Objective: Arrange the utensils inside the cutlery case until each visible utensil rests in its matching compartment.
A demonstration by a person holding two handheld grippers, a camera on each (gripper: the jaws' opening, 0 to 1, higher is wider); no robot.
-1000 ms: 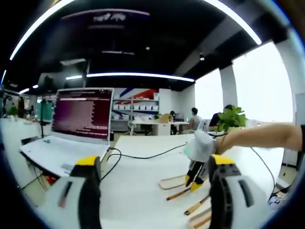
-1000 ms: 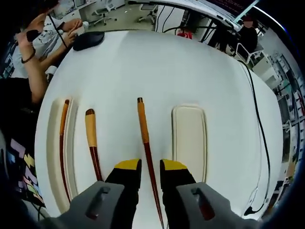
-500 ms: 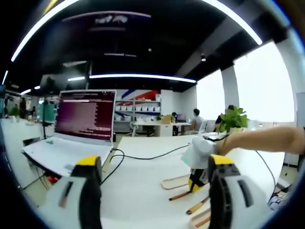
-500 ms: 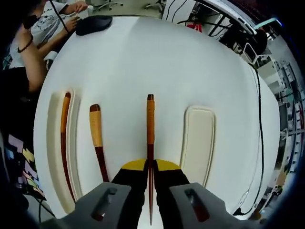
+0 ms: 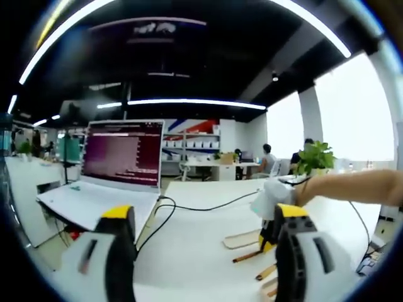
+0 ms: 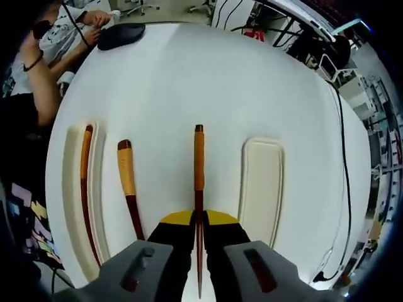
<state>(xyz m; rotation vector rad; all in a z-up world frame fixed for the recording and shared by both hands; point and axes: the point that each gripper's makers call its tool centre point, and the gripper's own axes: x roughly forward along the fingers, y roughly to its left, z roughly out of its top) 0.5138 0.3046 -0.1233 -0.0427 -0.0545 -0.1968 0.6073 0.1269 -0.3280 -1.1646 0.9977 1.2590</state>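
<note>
While the right tongs (image 6: 198,221) pinch the dark lower part of a long wooden chopstick (image 6: 199,165), their yellow-tipped jaws are pressed nearly together around it, and the stick points away across the white counter (image 6: 208,82). Beside it lies a shorter utensil (image 6: 128,189) with a pale handle, bare on the counter. A second chopstick (image 6: 84,182) rests inside the long tray (image 6: 70,189) near the counter's edge. On the other side sits a cream lid (image 6: 262,189). The left tongs (image 5: 204,217) hang wide open, holding nothing, facing a laptop (image 5: 113,170) at the counter's far corner and a black cable (image 5: 201,206) running across.
</note>
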